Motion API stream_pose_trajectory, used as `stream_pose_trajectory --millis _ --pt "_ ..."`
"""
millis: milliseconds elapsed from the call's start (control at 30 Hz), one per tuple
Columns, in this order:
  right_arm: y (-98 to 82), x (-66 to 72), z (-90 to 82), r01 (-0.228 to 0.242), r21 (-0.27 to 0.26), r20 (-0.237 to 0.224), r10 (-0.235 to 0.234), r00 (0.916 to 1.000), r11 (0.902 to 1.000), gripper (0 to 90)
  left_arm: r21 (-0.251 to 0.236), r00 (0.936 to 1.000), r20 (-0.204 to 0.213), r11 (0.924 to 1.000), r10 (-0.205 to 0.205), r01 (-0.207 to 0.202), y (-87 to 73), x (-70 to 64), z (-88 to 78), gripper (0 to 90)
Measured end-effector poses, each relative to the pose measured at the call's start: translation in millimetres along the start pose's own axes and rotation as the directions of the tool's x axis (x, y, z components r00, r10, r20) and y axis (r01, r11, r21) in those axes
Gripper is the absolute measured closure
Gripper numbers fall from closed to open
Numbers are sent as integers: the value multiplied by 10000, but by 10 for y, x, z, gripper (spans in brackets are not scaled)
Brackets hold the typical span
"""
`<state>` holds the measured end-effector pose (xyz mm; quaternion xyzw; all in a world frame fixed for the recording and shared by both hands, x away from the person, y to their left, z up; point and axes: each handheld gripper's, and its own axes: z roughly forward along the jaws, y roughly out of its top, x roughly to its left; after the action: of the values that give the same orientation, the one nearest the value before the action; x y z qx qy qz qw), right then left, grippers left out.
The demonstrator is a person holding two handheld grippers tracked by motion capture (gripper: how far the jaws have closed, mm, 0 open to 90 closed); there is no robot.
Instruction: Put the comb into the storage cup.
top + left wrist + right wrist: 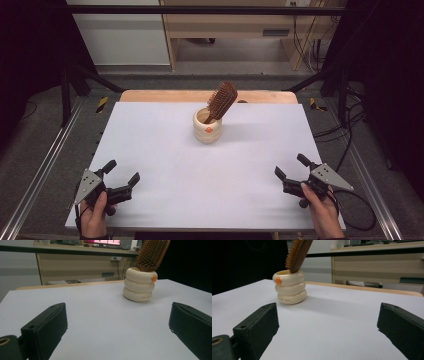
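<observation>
Hairbrush (pixel 222 101) stands tilted in the cream holder (pixel 207 127) at the far middle of the surface (pixel 165 170), well apart from both tools. Left hand-held gripper (pixel 121 172) and right hand-held gripper (pixel 289 166) rest with jaws spread. A sideways pull could tip the holder. The handle is hidden inside.

Glossy cream holder (pixel 207 128); wooden brush (pixel 221 101); matt white table (pixel 200 175).
</observation>
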<state>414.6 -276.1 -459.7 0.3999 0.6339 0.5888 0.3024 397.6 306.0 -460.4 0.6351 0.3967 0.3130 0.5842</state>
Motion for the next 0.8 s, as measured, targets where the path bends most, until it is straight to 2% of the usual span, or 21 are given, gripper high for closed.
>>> stream_pose_trajectory --millis 167,600,700,800 --pt "-31 62 40 174 139 -174 -172 9997 9998 38 -5 9998 176 9999 121 -121 1 -27 8 17" --pt "-94 242 202 630 216 -544 -617 9966 9978 37 -26 9996 223 9998 197 -196 4 -39 9 15" --pt "-98 282 231 311 50 -697 -307 9971 9995 38 22 9996 186 9998 188 -189 -2 -41 15 16" --pt "-103 318 268 421 38 -680 -418 9968 9991 39 17 9996 220 9998 193 -193 -1 -45 14 16"
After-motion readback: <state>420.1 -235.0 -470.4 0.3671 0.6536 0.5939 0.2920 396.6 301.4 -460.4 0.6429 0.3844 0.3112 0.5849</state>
